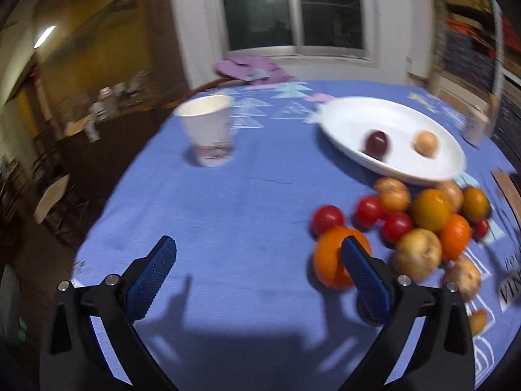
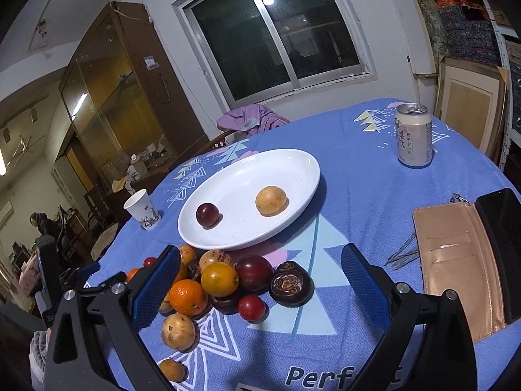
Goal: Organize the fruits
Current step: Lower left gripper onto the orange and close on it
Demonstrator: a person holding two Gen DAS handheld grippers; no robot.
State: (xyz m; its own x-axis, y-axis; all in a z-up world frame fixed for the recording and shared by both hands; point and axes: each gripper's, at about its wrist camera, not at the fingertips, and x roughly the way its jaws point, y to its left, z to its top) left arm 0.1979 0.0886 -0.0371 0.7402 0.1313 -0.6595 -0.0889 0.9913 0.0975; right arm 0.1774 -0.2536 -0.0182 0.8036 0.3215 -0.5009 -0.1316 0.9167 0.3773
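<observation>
A white oval plate [image 2: 293,169] [image 1: 342,120] on the blue tablecloth holds a dark red fruit [image 2: 207,215] [image 1: 377,142] and a tan round fruit [image 2: 271,201] [image 1: 426,143]. In front of it lies a pile of fruit: oranges [image 2: 188,296] [image 1: 329,260], small red ones [image 2: 251,307] [image 1: 327,218], yellow-brown ones [image 2: 178,330] [image 1: 418,254] and a dark wrinkled one [image 2: 290,282]. My left gripper [image 1: 259,273] is open, its right finger just in front of an orange at the pile's left edge. My right gripper [image 2: 260,280] is open above the pile, holding nothing.
A paper cup [image 1: 210,128] [image 2: 142,210] stands left of the plate. A drink can [image 2: 413,135] is at the far right. A tan wallet [image 2: 456,260] and a black phone [image 2: 501,244] lie at the right edge. A chair with purple cloth [image 2: 250,119] is behind the table.
</observation>
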